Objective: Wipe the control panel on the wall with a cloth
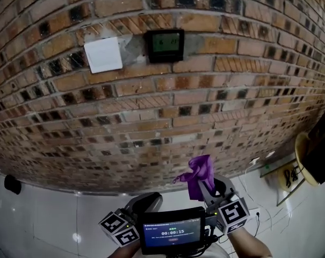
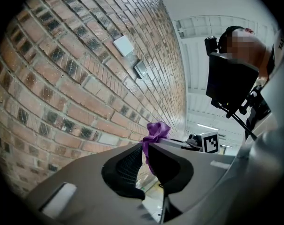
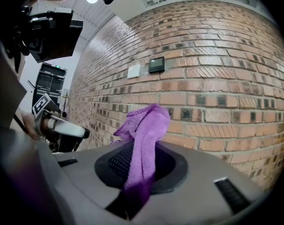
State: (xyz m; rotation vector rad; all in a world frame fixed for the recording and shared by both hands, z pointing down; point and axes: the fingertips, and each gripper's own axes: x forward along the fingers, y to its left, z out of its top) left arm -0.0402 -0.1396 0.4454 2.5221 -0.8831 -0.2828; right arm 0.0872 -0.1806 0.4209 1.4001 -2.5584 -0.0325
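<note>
The control panel (image 1: 163,44) is a small dark box with a greenish screen, set high on the brick wall; it also shows in the left gripper view (image 2: 142,69) and the right gripper view (image 3: 156,64). Far below it, my right gripper (image 1: 209,188) is shut on a purple cloth (image 1: 199,172). The cloth (image 3: 146,125) stands up out of the right gripper (image 3: 141,167) and flops over at its top. My left gripper (image 1: 145,202) sits beside it, low and apart from the wall. The left gripper (image 2: 145,159) looks shut with nothing in it; the cloth (image 2: 156,131) shows behind it.
A white square plate (image 1: 103,55) is fixed to the wall just left of the panel. A small screen (image 1: 172,233) sits between the grippers. A yellow round object (image 1: 306,160) and cables lie at the right, and a black item (image 1: 13,184) at the left on the white floor.
</note>
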